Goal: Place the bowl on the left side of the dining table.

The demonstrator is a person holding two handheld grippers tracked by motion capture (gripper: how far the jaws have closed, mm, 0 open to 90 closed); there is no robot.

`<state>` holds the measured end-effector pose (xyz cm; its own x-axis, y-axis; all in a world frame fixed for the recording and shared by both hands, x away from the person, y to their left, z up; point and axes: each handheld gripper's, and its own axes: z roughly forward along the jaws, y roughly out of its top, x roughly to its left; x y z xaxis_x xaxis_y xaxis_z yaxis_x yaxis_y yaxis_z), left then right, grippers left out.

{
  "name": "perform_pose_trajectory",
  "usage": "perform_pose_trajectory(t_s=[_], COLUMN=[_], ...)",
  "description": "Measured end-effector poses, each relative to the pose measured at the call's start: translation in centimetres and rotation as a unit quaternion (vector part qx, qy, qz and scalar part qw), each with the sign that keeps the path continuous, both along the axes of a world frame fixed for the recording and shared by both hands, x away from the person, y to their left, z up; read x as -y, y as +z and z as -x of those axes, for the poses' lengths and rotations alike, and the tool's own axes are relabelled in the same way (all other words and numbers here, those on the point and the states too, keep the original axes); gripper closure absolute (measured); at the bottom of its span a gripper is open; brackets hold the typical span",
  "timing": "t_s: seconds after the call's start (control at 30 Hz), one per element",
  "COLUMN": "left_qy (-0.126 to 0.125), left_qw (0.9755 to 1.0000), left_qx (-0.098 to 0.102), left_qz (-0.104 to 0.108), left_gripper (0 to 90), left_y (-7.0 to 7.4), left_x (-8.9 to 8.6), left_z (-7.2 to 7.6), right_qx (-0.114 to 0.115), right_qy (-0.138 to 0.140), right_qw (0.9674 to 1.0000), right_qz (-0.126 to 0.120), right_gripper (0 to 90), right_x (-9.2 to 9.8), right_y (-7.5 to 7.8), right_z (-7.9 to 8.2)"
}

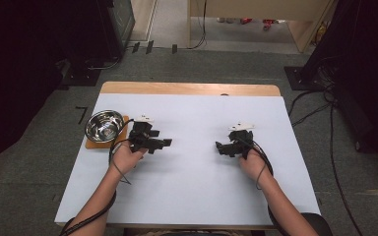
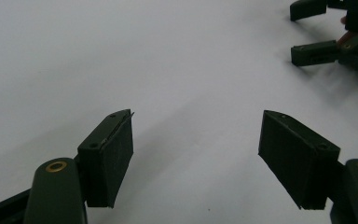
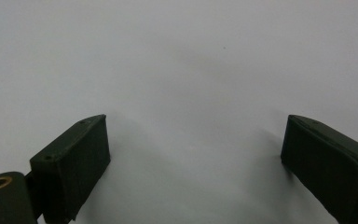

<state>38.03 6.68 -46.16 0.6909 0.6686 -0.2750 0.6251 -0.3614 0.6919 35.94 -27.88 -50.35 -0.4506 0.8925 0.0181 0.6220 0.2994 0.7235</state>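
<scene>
While both grippers rest on the white table [image 1: 192,196], nothing is grasped.
Left gripper [image 1: 166,143] and right gripper [image 1: 218,146] are released, jaws wide apart; the steel bowl [image 1: 104,126] sits on an orange mat [image 1: 92,144] just beside the left one.

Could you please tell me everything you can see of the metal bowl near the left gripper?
The metal bowl is round, shiny and silvery, apparently steel. It stands upright with its mouth up and looks empty apart from reflections. It sits on a flat orange-brown board at the left edge of the white table, on the far side of the left gripper. In the high view nothing but the board appears to touch it; the open gripper stays clear of it.
</scene>
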Motion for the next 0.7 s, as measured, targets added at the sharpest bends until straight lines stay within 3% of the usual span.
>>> perform_pose_trajectory(t_s=[0.2,0.7], left_qy=[-0.012,-0.035], left_qw=[0.9998,0.9987], left_qx=[0.006,-0.007], left_qz=[-0.015,-0.035], left_gripper=[26.2,25.7], left_y=[-0.8,-2.3], left_x=[0.8,2.3], left_z=[0.1,0.5], right_qx=[0.000,0.000], right_qy=[0.000,0.001], right_qw=[1.0000,1.0000], right_qz=[0.001,0.001], right_gripper=[7.5,7.5], right_x=[0.0,0.0], right_y=[0.0,0.0], right_z=[0.0,0.0])
